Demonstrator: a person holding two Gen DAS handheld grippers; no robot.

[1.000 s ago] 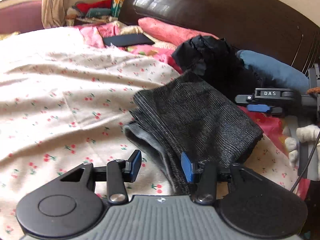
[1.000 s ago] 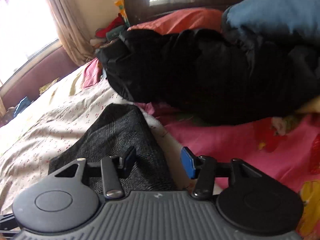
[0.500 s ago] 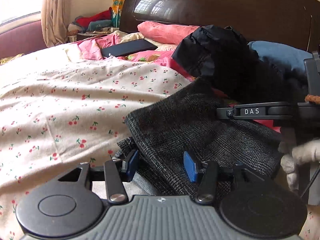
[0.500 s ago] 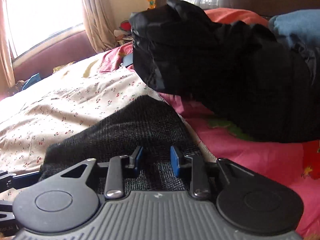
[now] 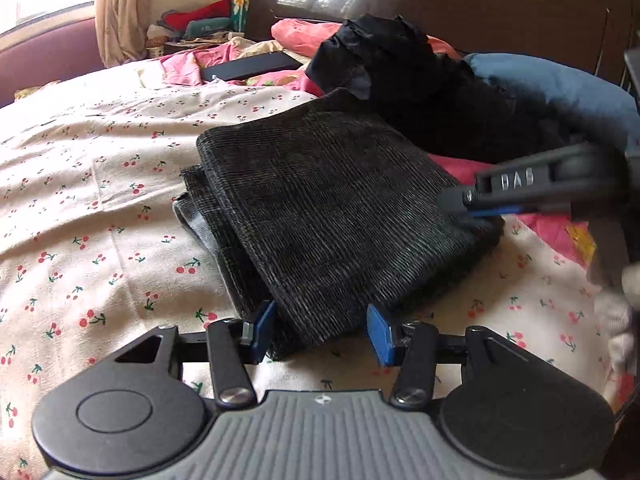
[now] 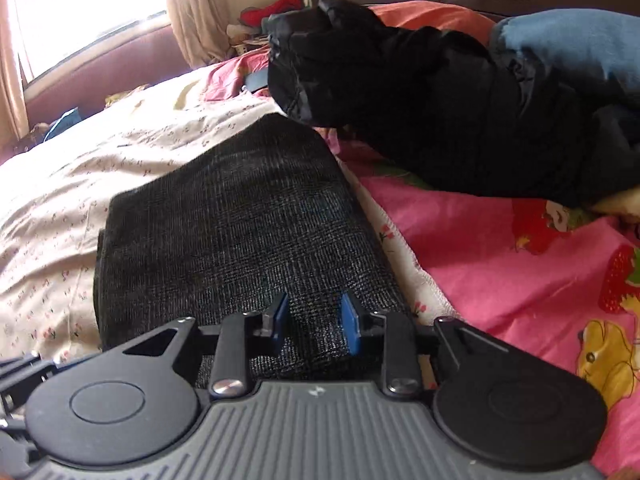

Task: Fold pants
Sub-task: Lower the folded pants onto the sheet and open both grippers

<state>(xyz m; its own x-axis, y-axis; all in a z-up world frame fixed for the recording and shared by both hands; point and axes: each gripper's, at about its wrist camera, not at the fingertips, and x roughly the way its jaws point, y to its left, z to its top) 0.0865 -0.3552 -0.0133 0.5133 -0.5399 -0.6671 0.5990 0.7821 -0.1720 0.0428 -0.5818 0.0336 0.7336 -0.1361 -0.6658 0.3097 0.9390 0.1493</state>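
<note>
The folded dark grey checked pants [image 5: 332, 204] lie on the cherry-print sheet [image 5: 88, 184]. My left gripper [image 5: 320, 332] is open at their near corner. That corner sits between the blue pads: the left pad [image 5: 264, 326] is against the fabric and the right pad stands apart. My right gripper [image 6: 314, 320] lies over the pants [image 6: 240, 220] at their right end, its jaws narrow and opening. Flat fabric shows between its pads, not pinched. In the left wrist view the right gripper [image 5: 464, 204] reaches in from the right onto the pants' edge.
A heap of black clothing [image 6: 440, 92] and a blue garment [image 6: 572, 48] lie just behind the pants. Pink printed bedding [image 6: 500, 264] is to the right, and a dark headboard [image 5: 460, 4] stands behind. A flat black item [image 5: 248, 66] rests near the pillows. A gloved hand [image 5: 616, 292] is at the right edge.
The right gripper's jaws have narrowed and it has come down onto the pants' right end. The left gripper has shifted to the pants' near corner. The pants now lie flatter.
</note>
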